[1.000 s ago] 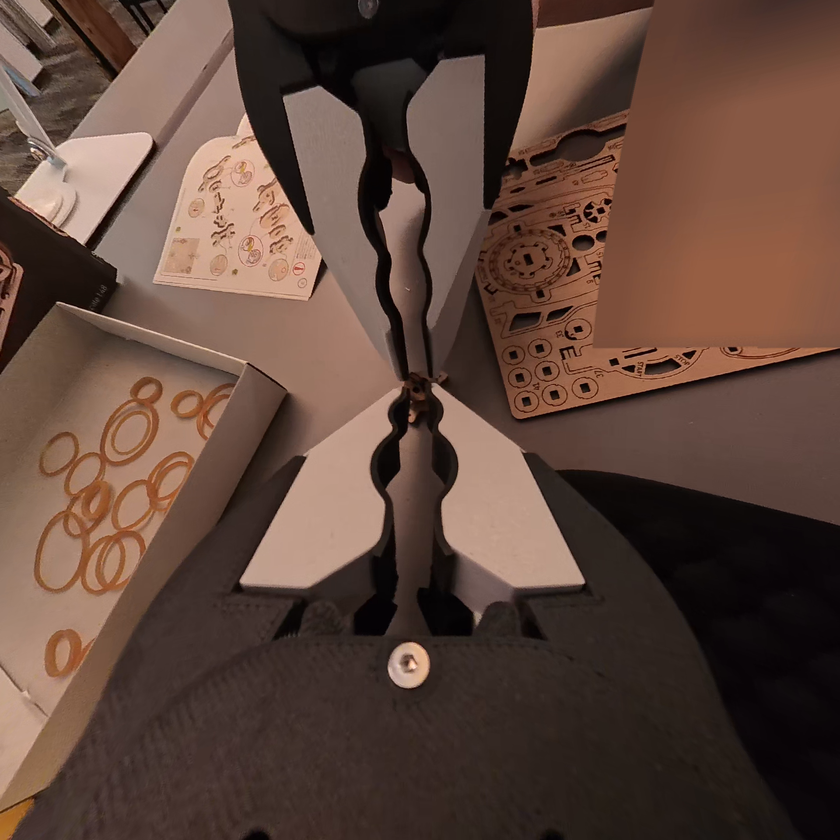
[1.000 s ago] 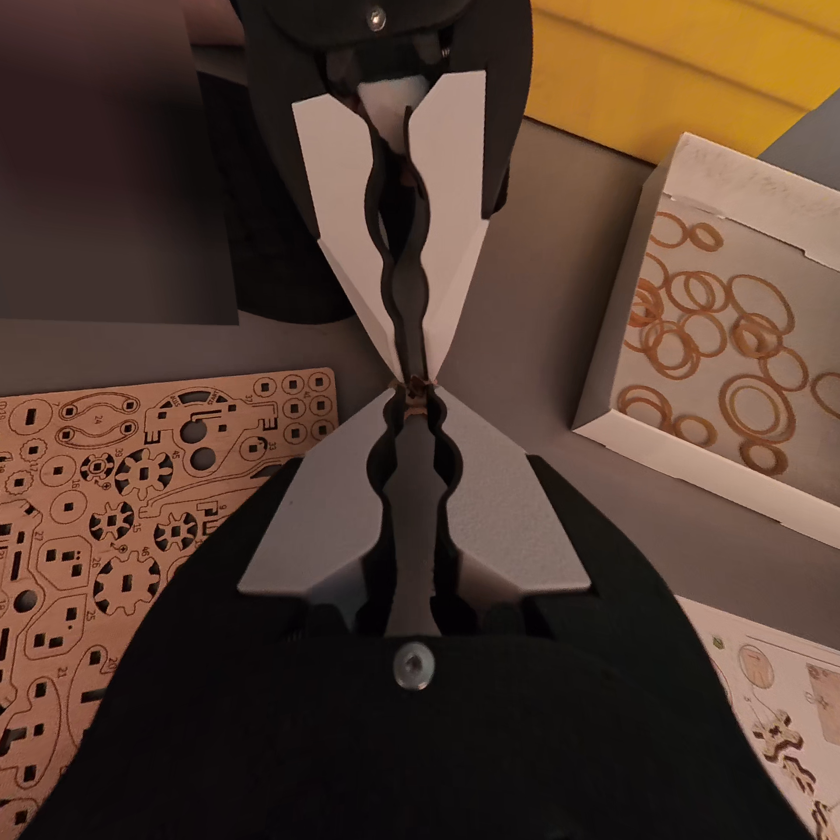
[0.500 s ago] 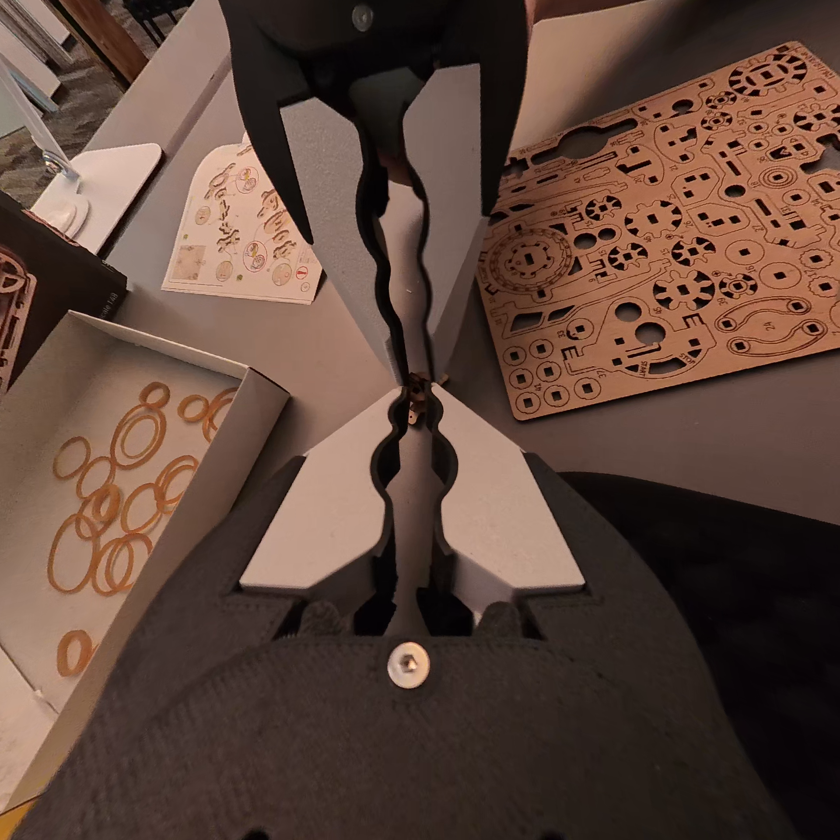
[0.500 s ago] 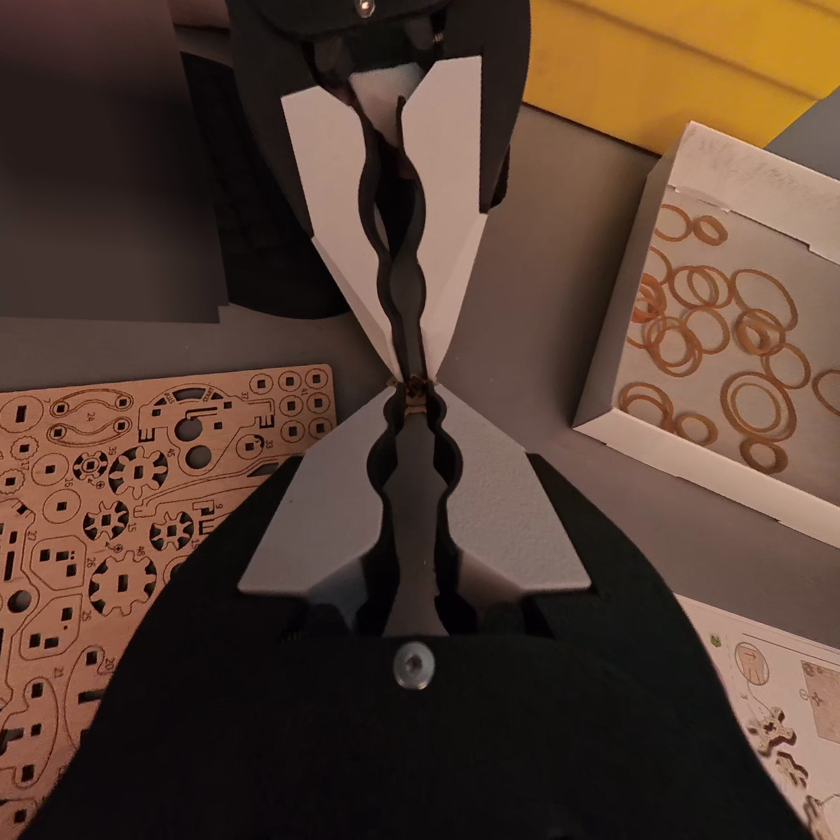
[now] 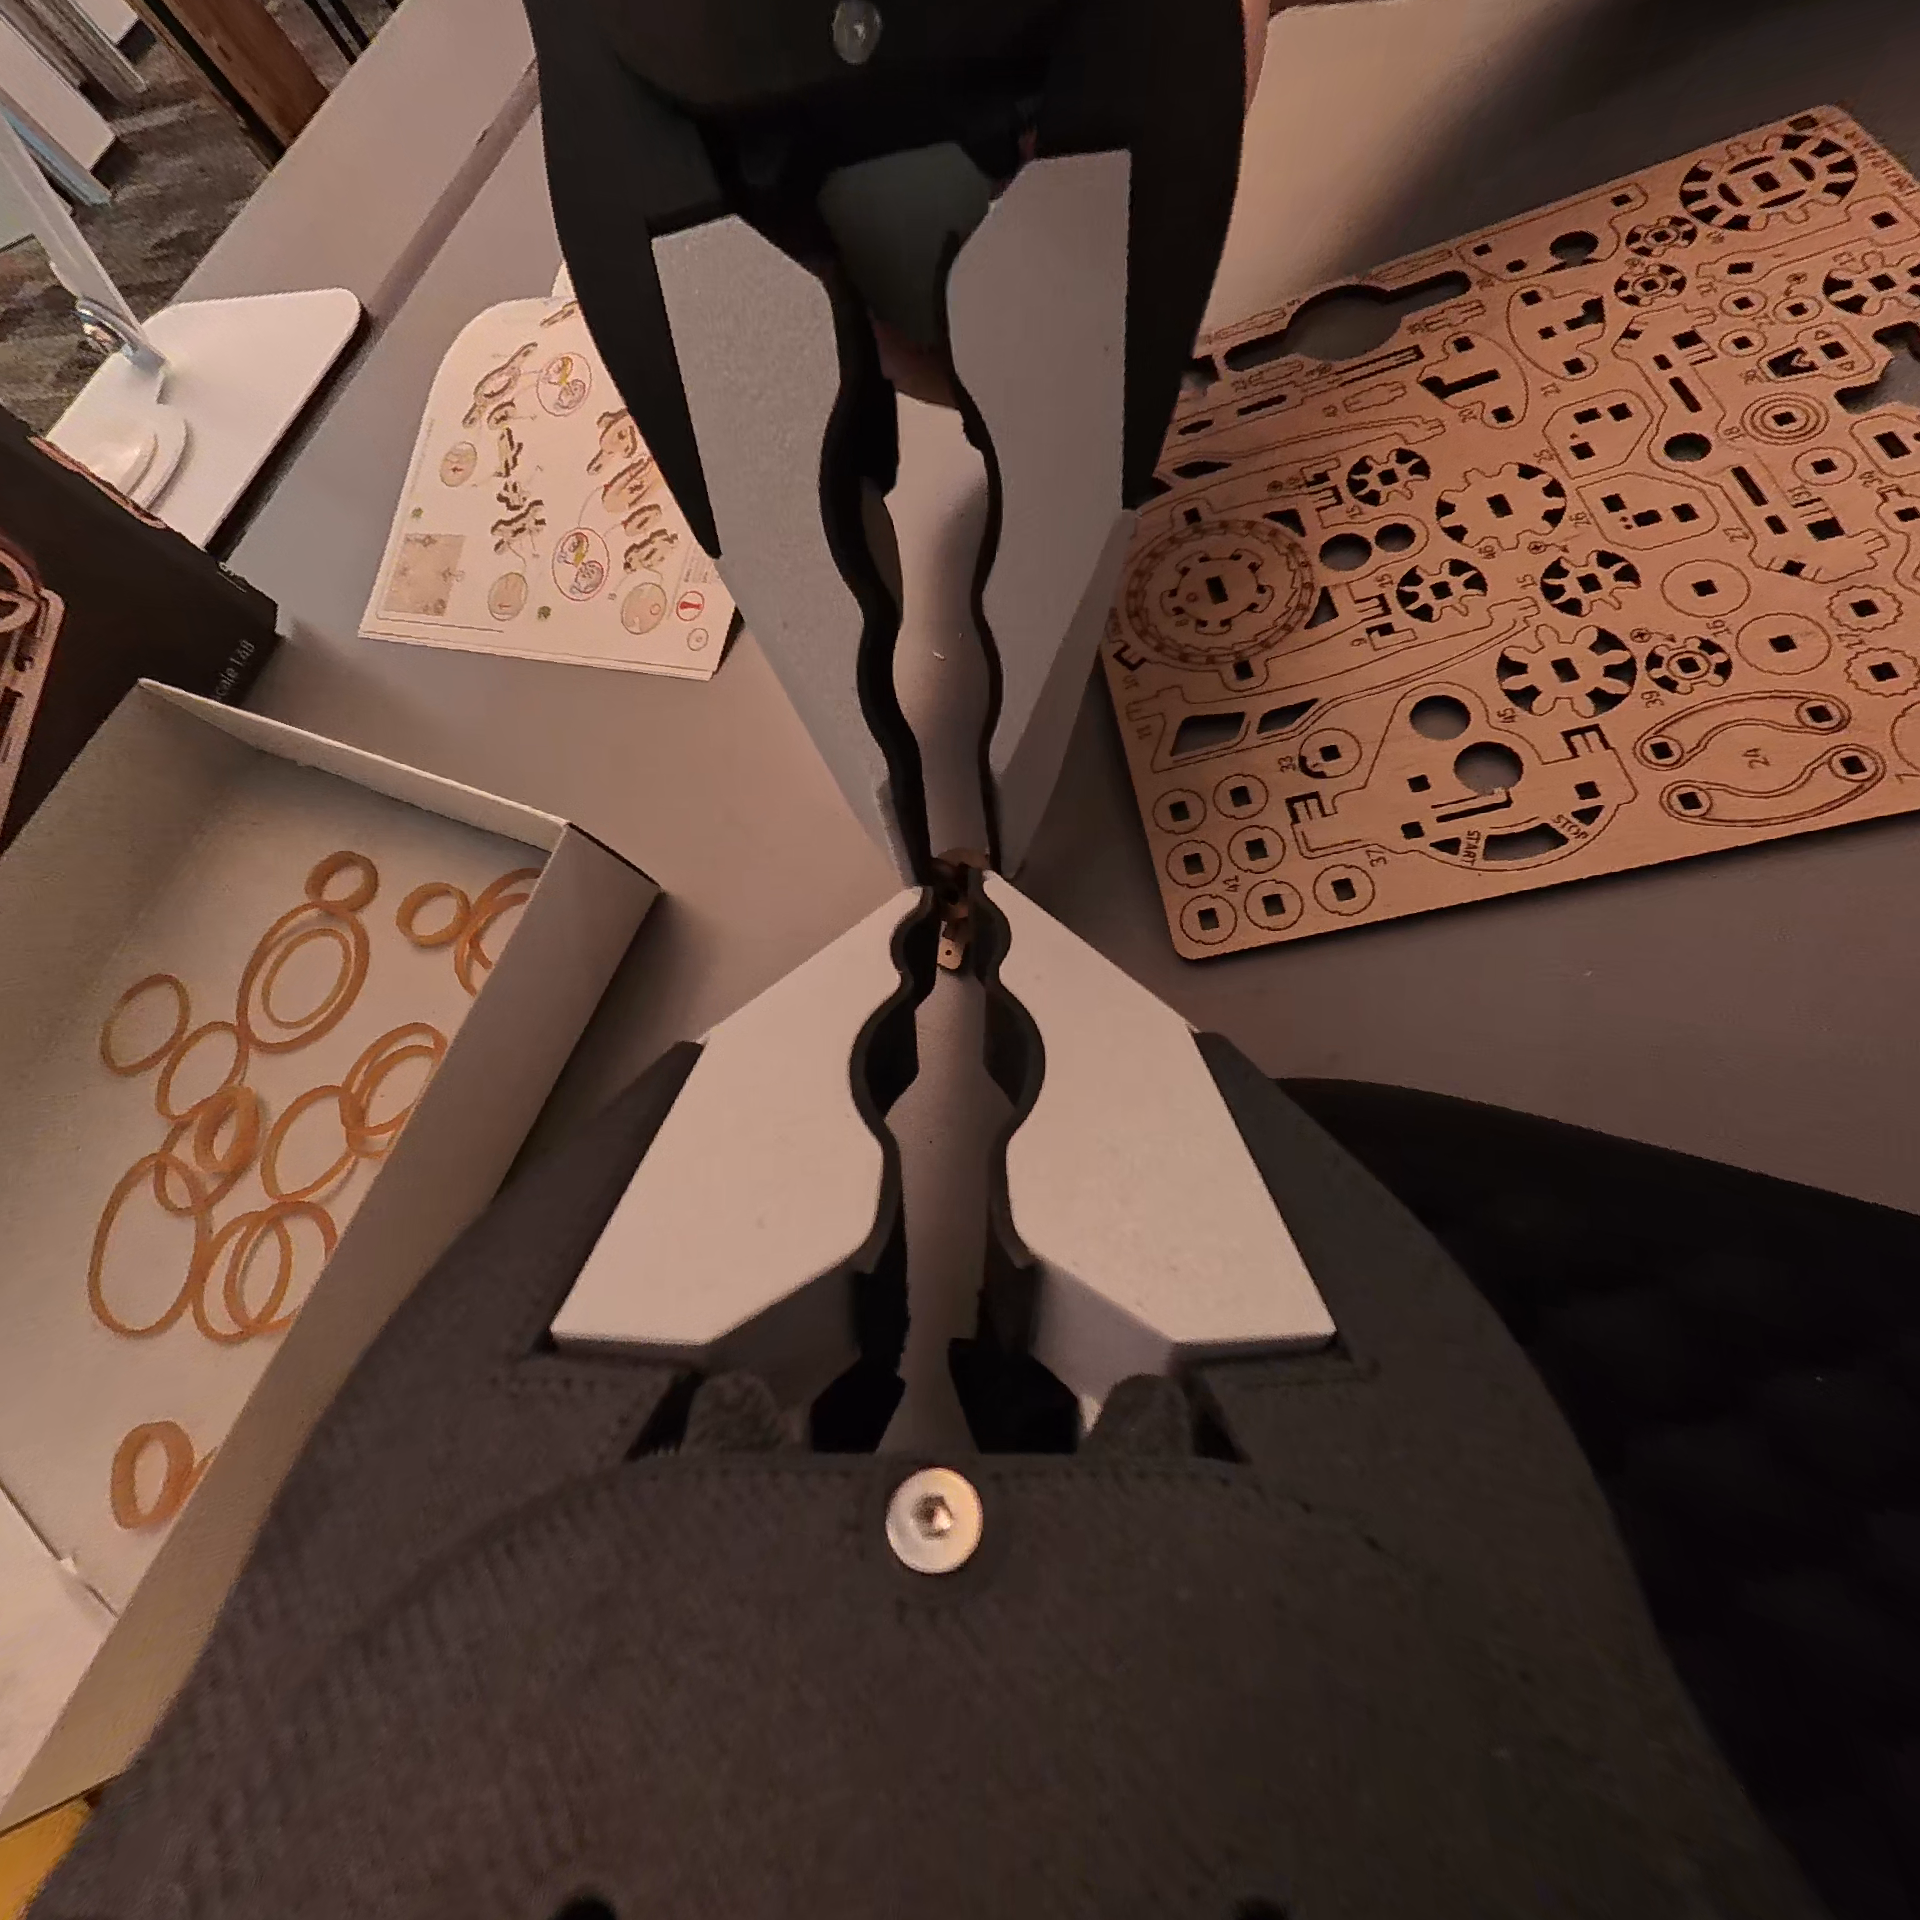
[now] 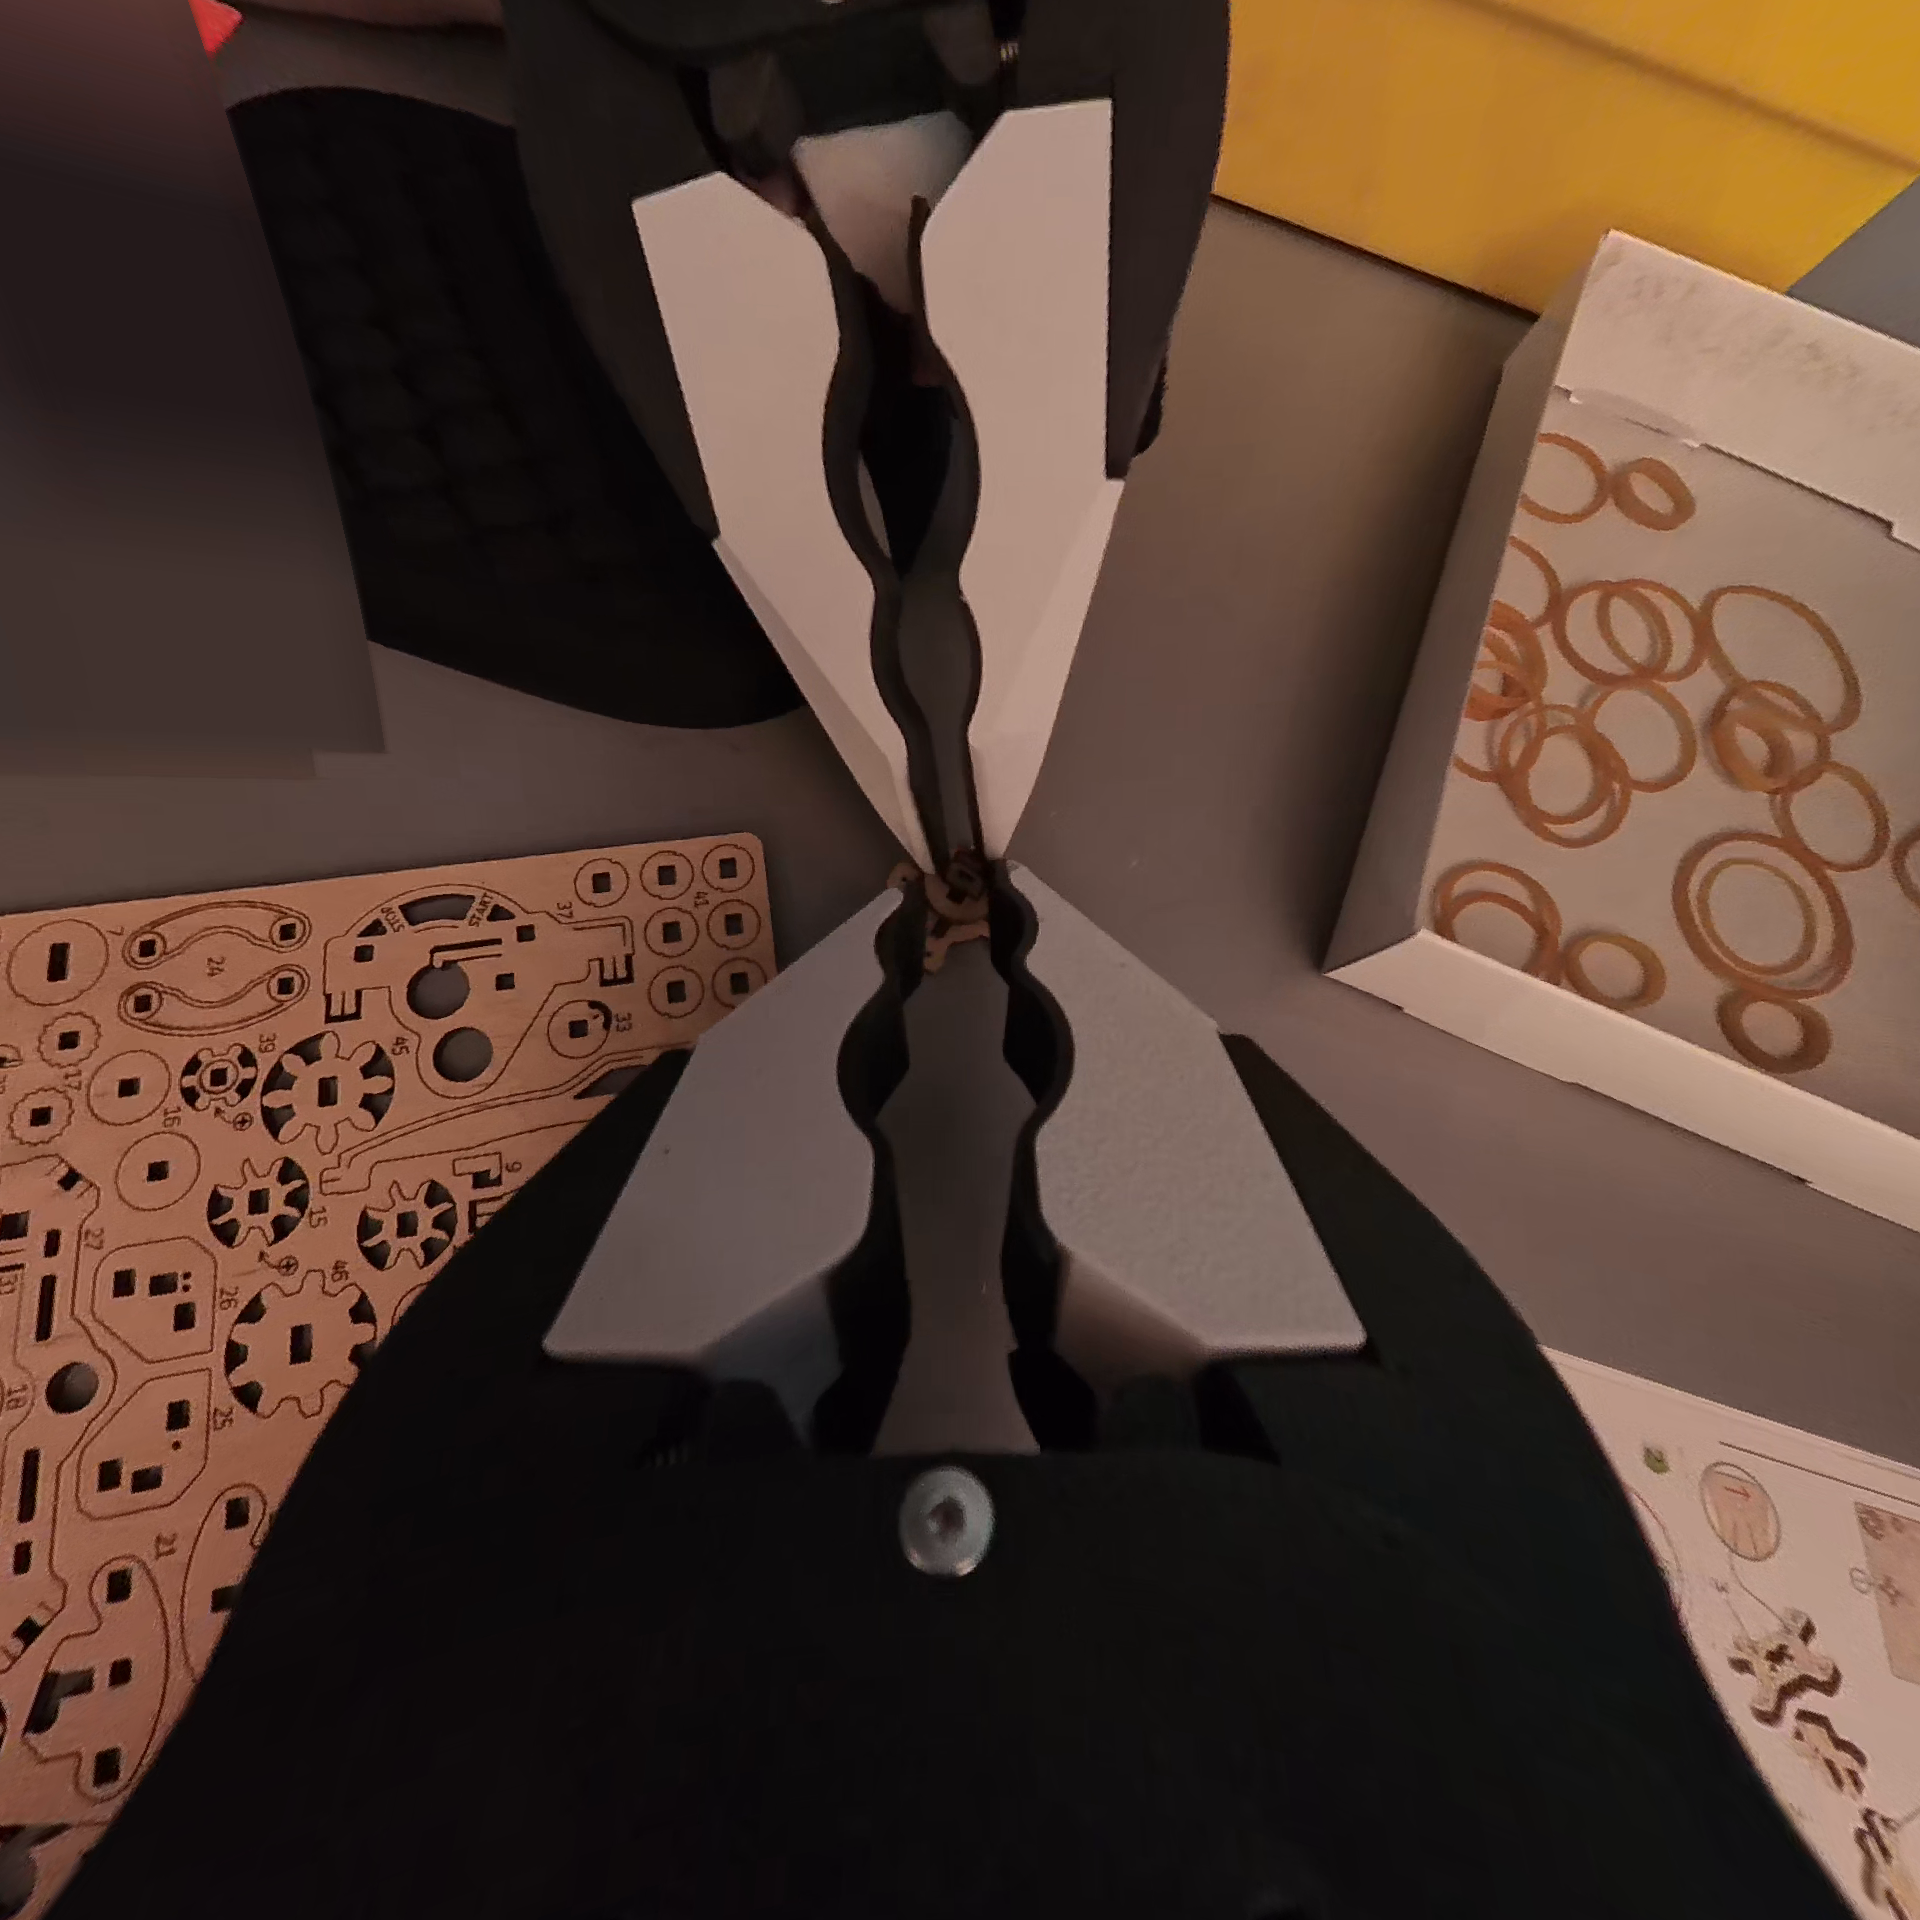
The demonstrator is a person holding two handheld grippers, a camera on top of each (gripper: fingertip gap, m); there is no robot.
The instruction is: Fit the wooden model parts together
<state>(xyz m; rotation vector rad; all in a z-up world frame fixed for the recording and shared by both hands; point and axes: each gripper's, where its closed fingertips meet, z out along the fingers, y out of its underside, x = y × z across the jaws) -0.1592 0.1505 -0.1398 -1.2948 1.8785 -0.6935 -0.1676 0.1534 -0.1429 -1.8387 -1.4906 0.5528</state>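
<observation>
Since a moment ago we've rolled the right gripper (image 6: 951, 920) so its tiny wooden part (image 6: 948, 914) shows a toothed face, both grippers, left gripper (image 5: 951, 914) too, clamped tip to tip, beside the wooden parts sheet (image 5: 1558, 582), mating seemingly underway

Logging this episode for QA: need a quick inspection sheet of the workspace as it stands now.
Surface: grey table, flat, dim warm light.
Job's things: small wooden parts meet between the two sets of fingertips; laser-cut wooden sheet lies flat, some pieces punched out.
Clutter: open white box of rubber bands; instruction sheet; dark box.
Grippers: left gripper and right gripper tip to tip, each shut on a part.
Cables: nothing seen.
Surroundings: yellow surface beyond the table; black seat.
</observation>
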